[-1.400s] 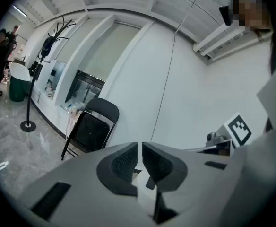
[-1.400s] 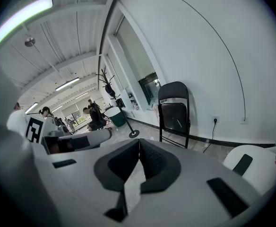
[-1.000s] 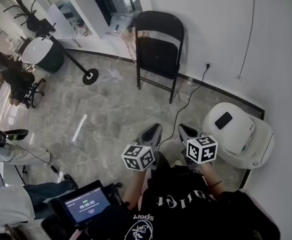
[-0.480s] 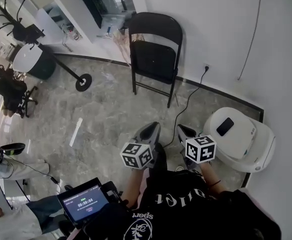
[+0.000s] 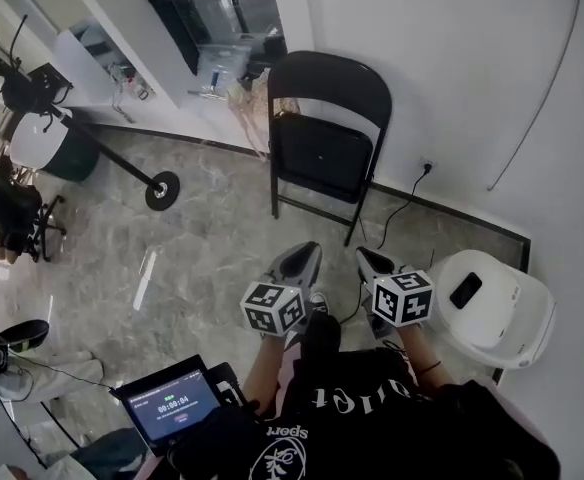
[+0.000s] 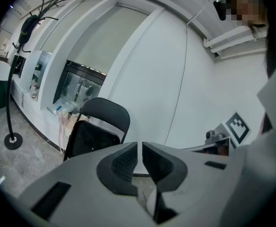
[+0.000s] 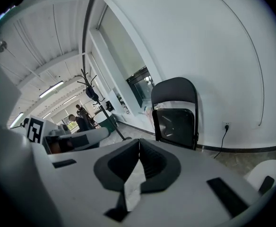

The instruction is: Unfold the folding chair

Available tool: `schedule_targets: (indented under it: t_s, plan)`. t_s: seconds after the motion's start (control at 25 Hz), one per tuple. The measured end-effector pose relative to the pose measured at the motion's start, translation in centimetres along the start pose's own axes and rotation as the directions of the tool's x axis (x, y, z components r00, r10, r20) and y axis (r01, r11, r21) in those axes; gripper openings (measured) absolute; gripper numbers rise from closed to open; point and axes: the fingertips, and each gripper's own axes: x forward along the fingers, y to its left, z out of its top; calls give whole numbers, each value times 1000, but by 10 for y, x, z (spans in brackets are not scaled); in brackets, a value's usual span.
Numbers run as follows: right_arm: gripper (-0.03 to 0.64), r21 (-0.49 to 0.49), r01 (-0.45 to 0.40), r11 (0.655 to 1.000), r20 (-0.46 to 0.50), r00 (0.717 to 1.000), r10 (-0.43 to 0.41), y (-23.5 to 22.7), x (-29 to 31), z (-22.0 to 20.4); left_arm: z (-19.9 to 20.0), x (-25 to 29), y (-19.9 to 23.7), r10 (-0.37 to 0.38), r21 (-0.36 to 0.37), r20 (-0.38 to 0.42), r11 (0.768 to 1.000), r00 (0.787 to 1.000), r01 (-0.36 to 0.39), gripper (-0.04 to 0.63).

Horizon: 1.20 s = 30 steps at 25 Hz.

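Head view: approach step, chair [image 5: 327, 148] folded by the wall.
My left gripper [image 5: 300, 260] and right gripper [image 5: 372, 263] are closed, empty, well short; next I open them and reach its seat.

Person in black top with two grey hand-held grippers, seen from above.

Black top [image 5: 372, 413] with white lettering across the chest, well behind the fingertips; thin dark band [image 5: 430, 367] round the right wrist, just behind that hand. Left gripper [image 5: 305, 253] and right gripper [image 5: 365, 256]: pale grey moulded shells narrowing toward the fingertips, dark ribbed pads [image 6: 126, 162] lining the inner faces of the fingers, dark rectangular slots [image 7: 223, 189] sunk into the shell behind the pads. Left cube [image 5: 272, 309] with black-and-white square markers behind the left fingers, matching right cube [image 5: 403, 298] behind the right fingers.
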Motion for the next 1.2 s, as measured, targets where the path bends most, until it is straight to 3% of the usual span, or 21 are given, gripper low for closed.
schedule_targets:
  t_s: [0.36, 0.64, 0.92, 1.2]
  plan:
    - [15, 10, 89, 996, -3, 996, -89, -17, 68, 47, 38, 48, 85, -35, -48, -18, 998, 999, 34, 34]
    - [15, 9, 140, 990, -14, 990, -139, -59, 72, 74, 41, 87, 91, -45, -99, -36, 994, 998, 41, 34]
    - [15, -45, 88, 995, -24, 996, -89, -128, 100, 130, 58, 145, 106, 52, -151, 2, 987, 999, -52, 34]
    - [15, -167, -48, 985, -95, 995, 32, -193, 126, 201, 74, 209, 100, 205, -235, 44, 954, 978, -189, 34]
